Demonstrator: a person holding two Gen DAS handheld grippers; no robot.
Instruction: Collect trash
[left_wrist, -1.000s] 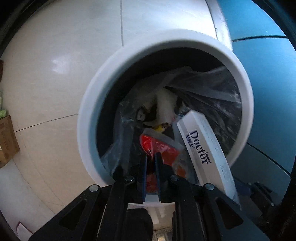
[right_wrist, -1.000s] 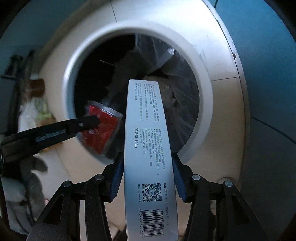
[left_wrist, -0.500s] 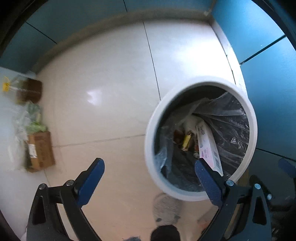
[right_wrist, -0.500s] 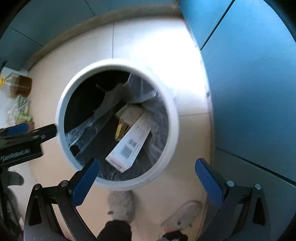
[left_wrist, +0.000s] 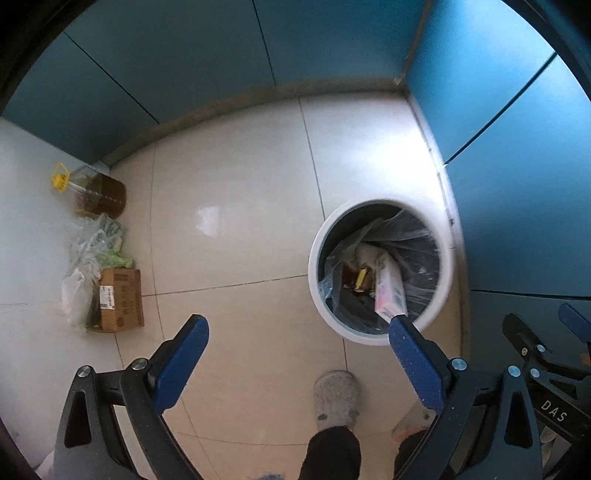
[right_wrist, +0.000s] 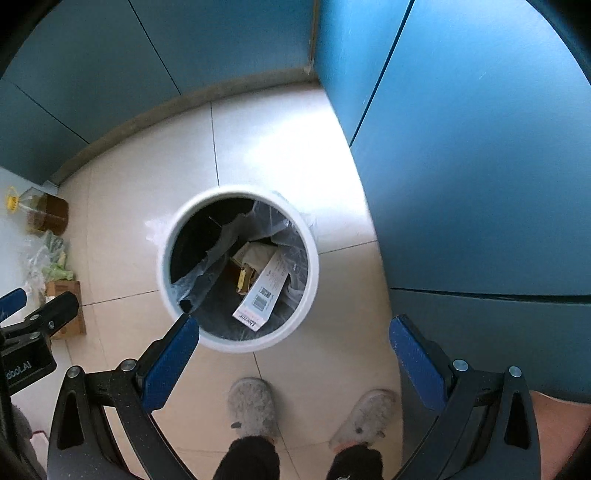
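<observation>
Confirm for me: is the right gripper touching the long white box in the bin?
Apart. In the right wrist view the right gripper is open and empty above the floor, while the white box lies inside the bin, clear of both fingers.

A pale tiled floor (left_wrist: 229, 206) with thin grout lines carries everything, and a white round trash bin (right_wrist: 236, 343) lined with a clear plastic bag stands on it, close to the blue cabinet fronts (right_wrist: 480, 184). Well to the left of the bin, by the far wall, a bottle of amber oil with a yellow handle (left_wrist: 98, 192) stands upright. Nearer than the bottle and still well left of the bin lie a clear bag of green vegetables (left_wrist: 98, 240) and, just beside it, a brown cardboard box (left_wrist: 120, 299). Just below the bin, two grey fluffy slippers (right_wrist: 253, 404) stand on the tiles.
</observation>
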